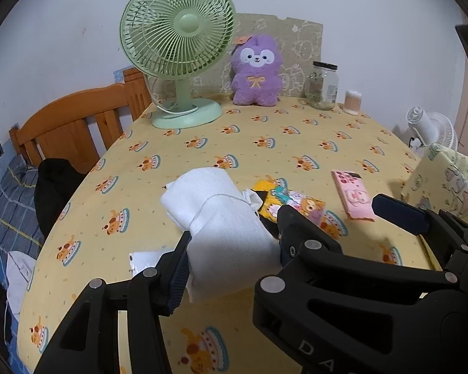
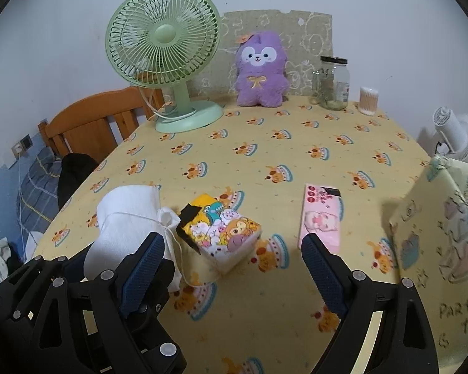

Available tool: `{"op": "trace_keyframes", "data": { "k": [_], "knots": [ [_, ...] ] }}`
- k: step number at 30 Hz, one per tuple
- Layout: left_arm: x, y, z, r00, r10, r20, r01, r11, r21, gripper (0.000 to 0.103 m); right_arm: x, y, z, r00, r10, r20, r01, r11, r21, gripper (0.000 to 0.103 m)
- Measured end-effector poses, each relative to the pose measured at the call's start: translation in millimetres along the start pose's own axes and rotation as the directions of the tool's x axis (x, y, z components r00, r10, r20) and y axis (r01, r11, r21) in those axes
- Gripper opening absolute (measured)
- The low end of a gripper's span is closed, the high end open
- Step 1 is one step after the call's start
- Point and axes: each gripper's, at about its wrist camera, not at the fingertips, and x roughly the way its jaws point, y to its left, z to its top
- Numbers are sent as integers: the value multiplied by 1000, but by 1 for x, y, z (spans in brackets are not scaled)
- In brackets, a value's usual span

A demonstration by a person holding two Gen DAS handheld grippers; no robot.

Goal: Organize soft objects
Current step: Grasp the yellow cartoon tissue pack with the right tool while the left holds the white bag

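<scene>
A white cloth pouch (image 1: 221,218) tied with string lies on the yellow tablecloth. My left gripper (image 1: 234,243) is shut on its near end. In the right wrist view the pouch (image 2: 124,218) sits at the left, next to a yellow cartoon tissue pack (image 2: 224,233) and a pink tissue pack (image 2: 321,215). My right gripper (image 2: 231,265) is open and empty, just in front of the yellow pack. A purple plush toy (image 2: 260,71) sits upright at the back. A fabric bag (image 2: 446,233) with cartoon print stands at the right.
A green desk fan (image 2: 165,62) stands back left. A glass jar (image 2: 333,82) and a cotton swab tub (image 2: 368,99) stand back right. A wooden bed headboard (image 2: 93,127) lies beyond the left table edge. A white fan (image 2: 458,137) is far right.
</scene>
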Motion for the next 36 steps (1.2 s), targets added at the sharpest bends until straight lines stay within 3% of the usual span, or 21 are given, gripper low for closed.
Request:
{"op": "trace_keyframes", "data": {
  "k": [12, 25, 36],
  "knots": [
    [31, 9, 7, 996, -2, -86, 0, 1000, -15, 57, 37, 4, 10, 997, 12, -79, -13, 1000, -10, 91],
    [37, 7, 5, 992, -7, -128, 7, 1000, -3, 57, 50, 2, 4, 987, 60, -151, -59, 998, 7, 53],
    [24, 0, -6, 994, 5, -109, 0, 999, 47, 58, 35, -1, -5, 987, 37, -153, -40, 999, -18, 54]
  ]
}}
